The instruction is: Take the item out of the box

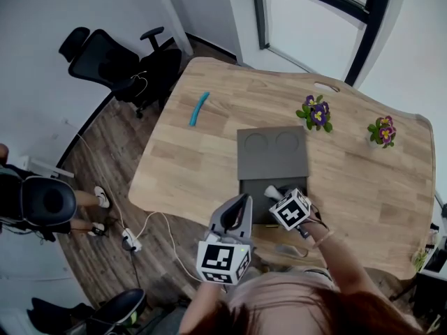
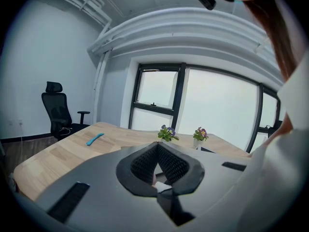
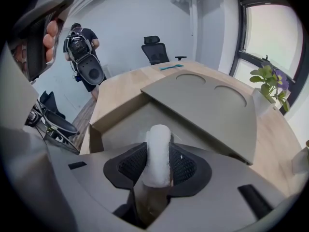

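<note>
The right gripper [image 3: 158, 151] clasped the white roll [image 3: 158, 129] lengthwise between its pads, over the open grey box [image 3: 120, 124], likely to lift it clear; the left gripper [image 2: 158, 149], clenched on nothing, hung aside.

White soft cylindrical roll [image 3: 158, 134]: upright, pinched in right gripper [image 3: 157, 153] jaws, over grey flat box [image 3: 120, 124]; lid folded back.

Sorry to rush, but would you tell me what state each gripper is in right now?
Left gripper: closed, nothing visible between its fingers.
Right gripper: closed on the white roll.
</note>
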Demonstrator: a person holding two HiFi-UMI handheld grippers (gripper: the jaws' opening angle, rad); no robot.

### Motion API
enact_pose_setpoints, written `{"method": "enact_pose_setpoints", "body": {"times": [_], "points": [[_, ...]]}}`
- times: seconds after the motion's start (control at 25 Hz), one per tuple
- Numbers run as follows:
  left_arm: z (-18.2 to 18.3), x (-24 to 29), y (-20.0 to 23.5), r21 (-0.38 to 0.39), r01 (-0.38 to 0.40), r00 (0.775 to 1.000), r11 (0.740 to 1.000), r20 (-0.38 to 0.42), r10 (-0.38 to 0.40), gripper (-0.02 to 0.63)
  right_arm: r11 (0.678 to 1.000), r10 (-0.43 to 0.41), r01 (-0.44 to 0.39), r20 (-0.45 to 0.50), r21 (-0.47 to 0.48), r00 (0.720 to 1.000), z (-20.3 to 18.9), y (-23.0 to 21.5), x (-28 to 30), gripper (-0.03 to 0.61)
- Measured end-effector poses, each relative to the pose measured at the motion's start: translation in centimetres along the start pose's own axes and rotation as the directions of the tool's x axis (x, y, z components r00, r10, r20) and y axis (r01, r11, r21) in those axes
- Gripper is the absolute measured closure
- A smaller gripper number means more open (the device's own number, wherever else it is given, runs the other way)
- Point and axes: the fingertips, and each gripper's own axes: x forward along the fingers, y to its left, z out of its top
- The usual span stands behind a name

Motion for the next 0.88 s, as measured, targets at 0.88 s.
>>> {"method": "enact_pose_setpoints", "body": {"times": [0.88], "points": [[2.0,-3.1,-0.4,0.032,0.004,0.995,0.999,0.096,-0.007,0.618,0.988,-0.142,0.111,0.352,0.108,0.925,4.1,0.3,-9.3,0.456]]}}
